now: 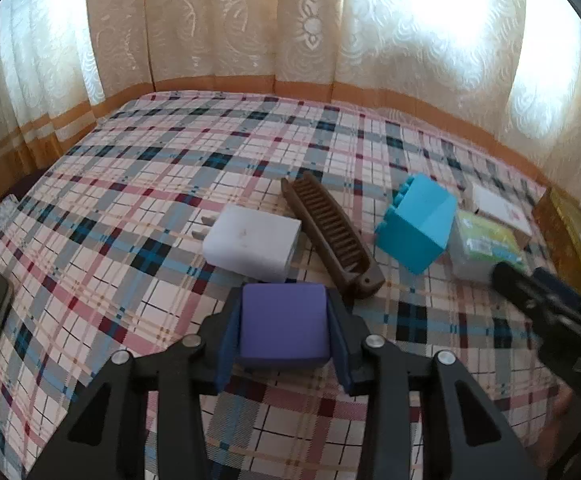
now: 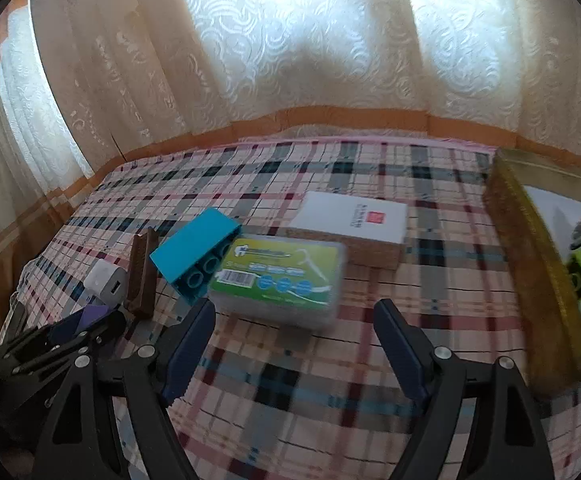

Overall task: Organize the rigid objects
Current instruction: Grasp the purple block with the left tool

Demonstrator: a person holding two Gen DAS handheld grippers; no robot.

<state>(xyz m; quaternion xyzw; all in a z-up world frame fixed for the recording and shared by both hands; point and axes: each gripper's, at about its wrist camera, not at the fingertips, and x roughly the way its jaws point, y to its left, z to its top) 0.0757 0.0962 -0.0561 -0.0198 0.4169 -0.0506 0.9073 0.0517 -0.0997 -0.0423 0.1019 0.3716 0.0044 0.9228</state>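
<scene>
Purple block (image 1: 283, 326), roughly cube-shaped with no clear long axis, sat pinched between the blue pads of the left gripper (image 1: 283, 330), its top face tilted toward the camera, low over the plaid bedspread (image 1: 130, 184). Its underside was hidden by the pads and the gripper frame.

Beyond it lay a white charger (image 1: 252, 246), prongs pointing left and away. Just beside that, a brown comb (image 1: 332, 234) lay with its long axis running from far left to near right. A blue toy brick (image 1: 416, 226) rested tilted, studs up and to the left; the right wrist view showed its hollow tubes facing the camera. A clear floss-pick box (image 2: 280, 280) with a green label sat against the brick, its long side across the right wrist view, the print too blurred to read. Behind it lay a white-topped box (image 2: 352, 226).

The right gripper (image 2: 294, 340) hovered with fingers spread wide and nothing between them, just short of the floss-pick box. A gold-sided tray (image 2: 530, 264) was cut off at the right edge, its contents hard to make out.
</scene>
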